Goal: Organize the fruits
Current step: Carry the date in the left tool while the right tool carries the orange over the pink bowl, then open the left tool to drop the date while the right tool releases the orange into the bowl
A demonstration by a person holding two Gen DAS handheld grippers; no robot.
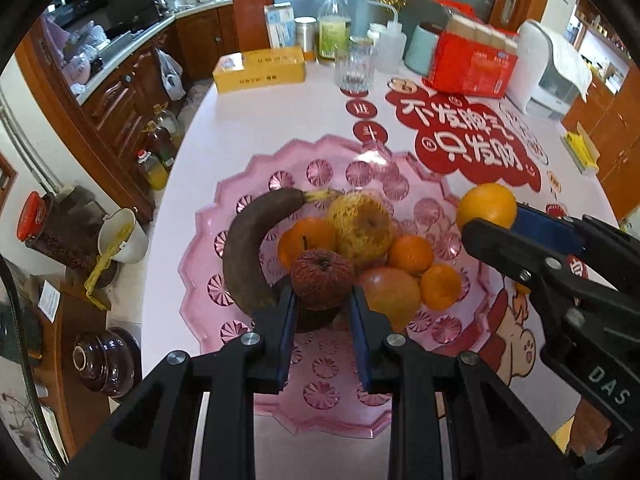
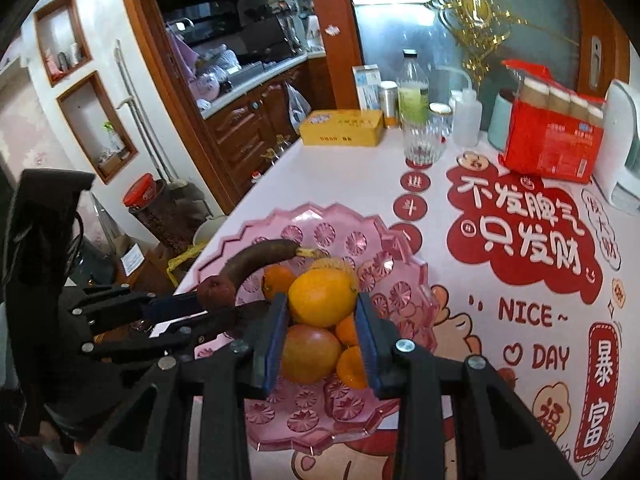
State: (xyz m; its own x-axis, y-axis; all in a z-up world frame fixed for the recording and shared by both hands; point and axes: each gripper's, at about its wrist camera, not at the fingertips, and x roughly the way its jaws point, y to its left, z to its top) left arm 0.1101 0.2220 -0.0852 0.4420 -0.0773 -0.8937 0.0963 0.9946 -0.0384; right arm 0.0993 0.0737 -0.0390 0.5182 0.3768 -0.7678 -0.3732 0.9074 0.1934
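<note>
Bright, even daylight; strong fisheye edge distortion.

Bananas on pink tray (image 1: 224,312): one (image 1: 248,256)
Small oranges on tray: three (image 1: 411,254)
Red apples above tray: one (image 1: 322,280)
Large oranges beside tray: one (image 1: 486,206)

Readable lettering on the counter covering and on one gripper

On the printed covering (image 2: 520,312) of the counter (image 2: 352,176), "NICE~" and "DAY" are read in red Latin letters, beside large white Chinese characters "不发脾气 只发财" set on a red cloud shape (image 2: 524,224); "暴富" is shown on a red vertical tag (image 2: 598,396) near the edge. "DAS" is printed in white on the black body of the right gripper (image 1: 490,224). Print on the yellow box (image 2: 340,127) and red package (image 2: 554,152) is too small to be read.
</note>
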